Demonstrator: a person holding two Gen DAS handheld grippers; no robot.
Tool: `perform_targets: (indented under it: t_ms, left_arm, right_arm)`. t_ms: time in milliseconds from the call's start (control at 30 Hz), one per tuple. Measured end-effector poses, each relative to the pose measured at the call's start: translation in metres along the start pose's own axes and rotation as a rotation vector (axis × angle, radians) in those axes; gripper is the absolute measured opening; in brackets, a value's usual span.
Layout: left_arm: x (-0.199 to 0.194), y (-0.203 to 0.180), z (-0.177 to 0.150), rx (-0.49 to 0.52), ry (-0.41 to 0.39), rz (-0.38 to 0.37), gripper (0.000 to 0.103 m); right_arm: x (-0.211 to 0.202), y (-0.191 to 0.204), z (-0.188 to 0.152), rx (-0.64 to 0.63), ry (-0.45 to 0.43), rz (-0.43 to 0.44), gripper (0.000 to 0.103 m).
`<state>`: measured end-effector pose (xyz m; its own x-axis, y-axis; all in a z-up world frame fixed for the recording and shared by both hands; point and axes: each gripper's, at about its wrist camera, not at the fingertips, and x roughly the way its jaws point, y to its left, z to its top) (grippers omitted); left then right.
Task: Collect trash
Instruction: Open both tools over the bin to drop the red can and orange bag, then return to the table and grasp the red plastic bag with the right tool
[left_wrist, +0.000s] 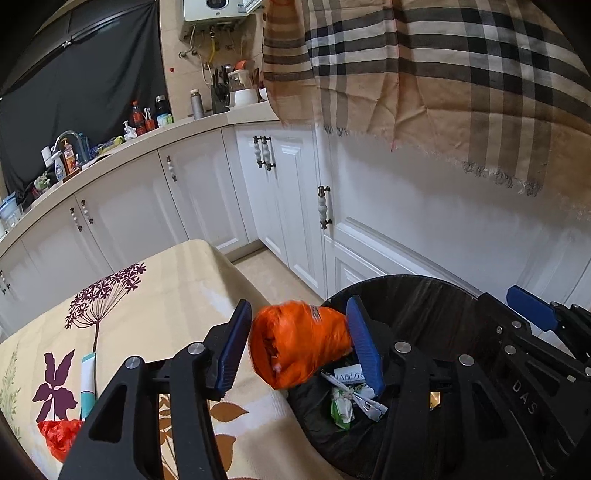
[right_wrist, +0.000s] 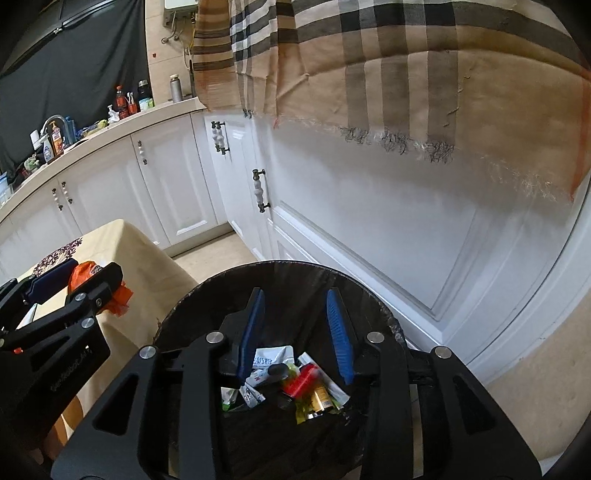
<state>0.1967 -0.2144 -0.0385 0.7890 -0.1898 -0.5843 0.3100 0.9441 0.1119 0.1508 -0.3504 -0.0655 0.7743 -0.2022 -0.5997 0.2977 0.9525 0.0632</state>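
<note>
A crumpled orange plastic bag (left_wrist: 299, 347) sits between the blue pads of my left gripper (left_wrist: 298, 304), which is shut on it at the table's corner, beside the bin's rim. The black-lined trash bin (right_wrist: 280, 265) stands on the floor against the table. Inside it lie white sachets (right_wrist: 271, 356), a green packet (left_wrist: 341, 410) and a blurred red and yellow item (right_wrist: 304, 382). My right gripper (right_wrist: 296, 295) hangs open over the bin's mouth with nothing between its pads. On the floral tablecloth (left_wrist: 166, 295) lie a teal and white tube (left_wrist: 86, 384) and a red plastic scrap (left_wrist: 55, 435).
White cabinet doors (right_wrist: 369, 221) stand close behind the bin. A plaid cloth (left_wrist: 443, 74) hangs down over them from above. A worktop (left_wrist: 147, 136) crowded with bottles runs along the left wall. Beige floor tiles (right_wrist: 535, 387) show to the right of the bin.
</note>
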Motion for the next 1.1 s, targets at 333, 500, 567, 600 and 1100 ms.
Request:
perform_targets:
  t_ms: [333, 500, 567, 600, 1100]
  left_arm:
    - [-0.004, 0.009, -0.001, -0.022, -0.007, 0.007, 0.06]
    - [-0.018, 0.02, -0.006, -0.029, -0.014, 0.022, 0.061]
    - [-0.026, 0.029, -0.009, -0.042, -0.016, 0.03, 0.061]
    - [-0.03, 0.032, -0.011, -0.046, -0.019, 0.033, 0.061]
    - [-0.105, 0.158, -0.072, -0.167, -0.012, 0.268, 0.067]
  right_arm:
    - [-0.008, 0.005, 0.0, -0.017, -0.006, -0.001, 0.034]
    - [-0.017, 0.016, 0.0, -0.029, -0.006, 0.015, 0.035]
    - [-0.02, 0.023, -0.001, -0.035, -0.006, 0.028, 0.035]
    - [-0.023, 0.029, -0.001, -0.043, -0.006, 0.038, 0.035]
    - [-0.057, 0.143, -0.017, -0.181, 0.01, 0.253, 0.036]
